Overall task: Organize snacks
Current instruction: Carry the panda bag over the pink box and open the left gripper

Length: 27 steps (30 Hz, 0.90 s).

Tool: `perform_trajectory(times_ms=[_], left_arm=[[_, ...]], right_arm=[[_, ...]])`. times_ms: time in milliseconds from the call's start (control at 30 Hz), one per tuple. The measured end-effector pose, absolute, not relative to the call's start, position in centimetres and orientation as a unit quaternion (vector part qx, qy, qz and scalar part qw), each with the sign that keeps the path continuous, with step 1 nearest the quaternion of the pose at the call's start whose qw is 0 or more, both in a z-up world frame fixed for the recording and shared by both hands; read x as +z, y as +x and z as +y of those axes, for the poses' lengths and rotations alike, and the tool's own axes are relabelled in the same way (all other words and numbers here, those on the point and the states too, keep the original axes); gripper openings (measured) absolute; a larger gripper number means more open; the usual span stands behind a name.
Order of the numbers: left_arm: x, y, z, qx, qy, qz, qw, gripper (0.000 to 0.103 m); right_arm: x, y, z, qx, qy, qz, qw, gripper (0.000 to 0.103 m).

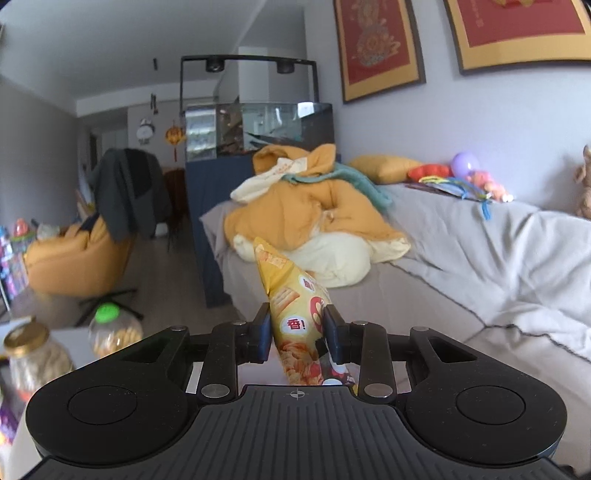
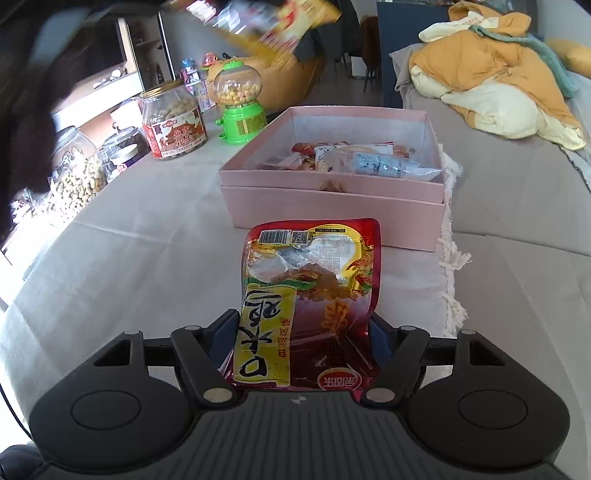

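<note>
In the left wrist view my left gripper is shut on a yellow snack bag, which stands up between the pads, high above the sofa. The same bag shows as a blurred yellow bag at the top of the right wrist view. My right gripper is shut on a red and yellow snack packet, held just above the grey cloth in front of an open pink box. Several wrapped snacks lie inside the box.
Left of the box stand a peanut jar, a green candy dispenser and a glass jar of nuts. A dark sleeve fills the left edge. A heap of yellow clothing lies on the grey sofa.
</note>
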<state>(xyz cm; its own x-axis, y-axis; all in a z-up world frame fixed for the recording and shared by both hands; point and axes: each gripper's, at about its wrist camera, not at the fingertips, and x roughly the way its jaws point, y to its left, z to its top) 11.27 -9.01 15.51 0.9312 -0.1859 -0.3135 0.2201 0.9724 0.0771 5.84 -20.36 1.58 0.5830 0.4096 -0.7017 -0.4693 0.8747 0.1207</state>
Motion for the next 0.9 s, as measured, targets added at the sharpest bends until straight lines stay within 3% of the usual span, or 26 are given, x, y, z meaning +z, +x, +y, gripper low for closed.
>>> perform_trajectory(times_ms=[433, 600, 633, 667, 700, 900], left_arm=[[13.0, 14.0, -6.9, -0.076, 0.042, 0.208, 0.974, 0.037], [12.8, 13.3, -2.4, -0.047, -0.028, 0.211, 0.976, 0.036], [12.9, 13.3, -1.5, -0.041, -0.044, 0.211, 0.976, 0.036], [13.0, 13.2, -0.6, -0.036, -0.059, 0.211, 0.975, 0.036], [13.0, 13.1, 0.1, -0.031, -0.072, 0.211, 0.974, 0.036], [11.4, 12.4, 2.6, -0.040, -0.103, 0.246, 0.963, 0.035]], right_arm=[[1.1, 6.6, -20.9, 0.243, -0.028, 0.393, 0.886, 0.072], [6.2, 6.3, -21.9, 0.257, 0.002, 0.335, 0.907, 0.071], [7.8, 6.7, -22.1, 0.255, 0.012, 0.321, 0.912, 0.067], [9.3, 7.2, -22.1, 0.249, 0.017, 0.309, 0.918, 0.041], [11.1, 8.0, -22.0, 0.248, 0.017, 0.299, 0.921, 0.033], [16.3, 13.4, -19.2, 0.225, -0.003, 0.265, 0.937, 0.034]])
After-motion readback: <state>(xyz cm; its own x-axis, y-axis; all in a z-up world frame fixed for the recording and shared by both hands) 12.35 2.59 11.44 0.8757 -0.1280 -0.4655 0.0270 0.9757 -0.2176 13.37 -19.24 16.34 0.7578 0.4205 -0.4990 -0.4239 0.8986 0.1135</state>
